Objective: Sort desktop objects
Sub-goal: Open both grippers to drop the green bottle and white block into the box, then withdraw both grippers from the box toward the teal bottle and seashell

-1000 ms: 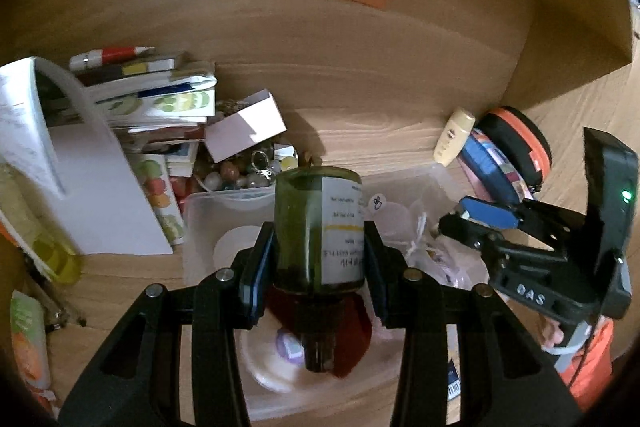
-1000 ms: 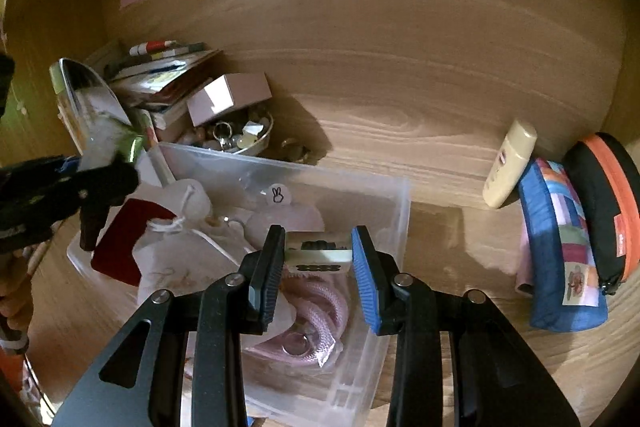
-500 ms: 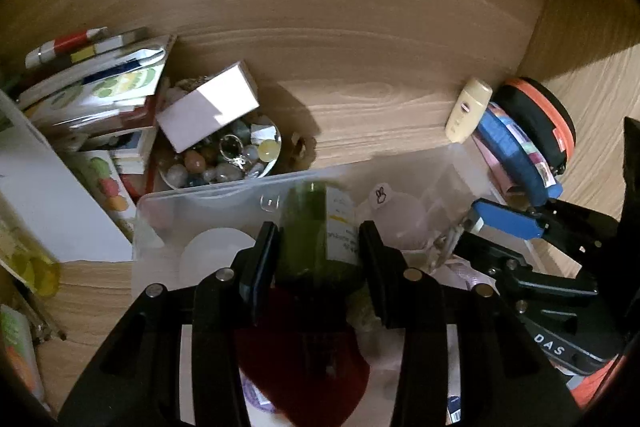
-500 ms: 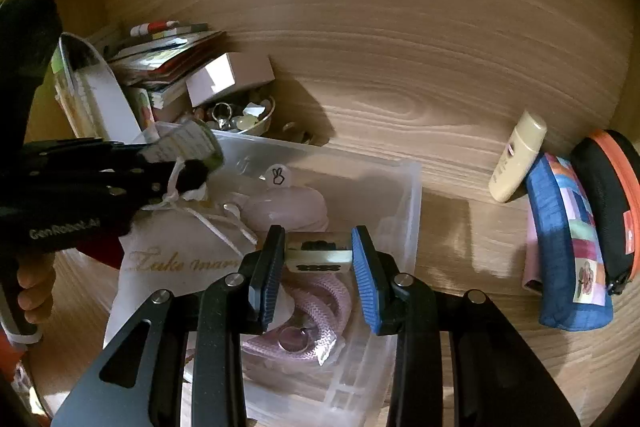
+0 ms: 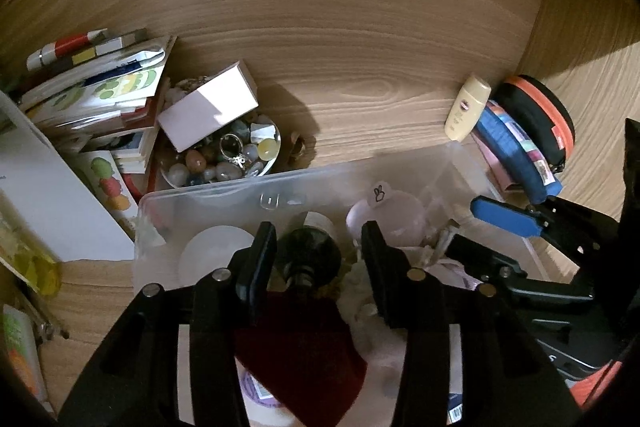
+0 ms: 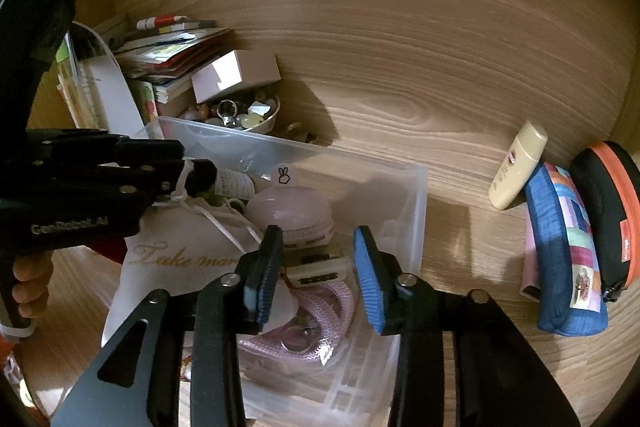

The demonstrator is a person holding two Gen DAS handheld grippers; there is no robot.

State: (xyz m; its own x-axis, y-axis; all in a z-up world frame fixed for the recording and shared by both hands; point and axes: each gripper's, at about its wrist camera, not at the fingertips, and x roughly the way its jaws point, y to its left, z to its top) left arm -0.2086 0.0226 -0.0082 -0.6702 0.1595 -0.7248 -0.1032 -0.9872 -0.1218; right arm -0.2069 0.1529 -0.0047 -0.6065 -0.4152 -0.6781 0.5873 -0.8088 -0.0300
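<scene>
A clear plastic bin (image 5: 224,187) (image 6: 360,163) holds a white drawstring bag (image 6: 180,255), a pink round case (image 6: 288,207) and a pink cord (image 6: 320,311). A dark green bottle (image 5: 310,259) lies in the bin between the fingers of my left gripper (image 5: 318,227). Those jaws are opening, with gaps on both sides of the bottle. My right gripper (image 6: 319,231) hangs over the bin's right part. A small cream piece with a black pattern (image 6: 316,273) sits between its opening jaws, and the blue pads stand off it. Each gripper shows in the other's view.
Behind the bin stand a bowl of stones and rings (image 5: 224,159), a pale box (image 5: 208,107) on it and a stack of booklets (image 5: 100,95). At the right lie a cream tube (image 6: 516,163), a blue pouch (image 6: 568,247) and a black-and-orange case (image 6: 608,203). A wooden back wall carries paper notes.
My left gripper carried the green bottle forward and down into the bin, then its jaws widened off it. The right jaws widened off the cream piece, which stays between them.
</scene>
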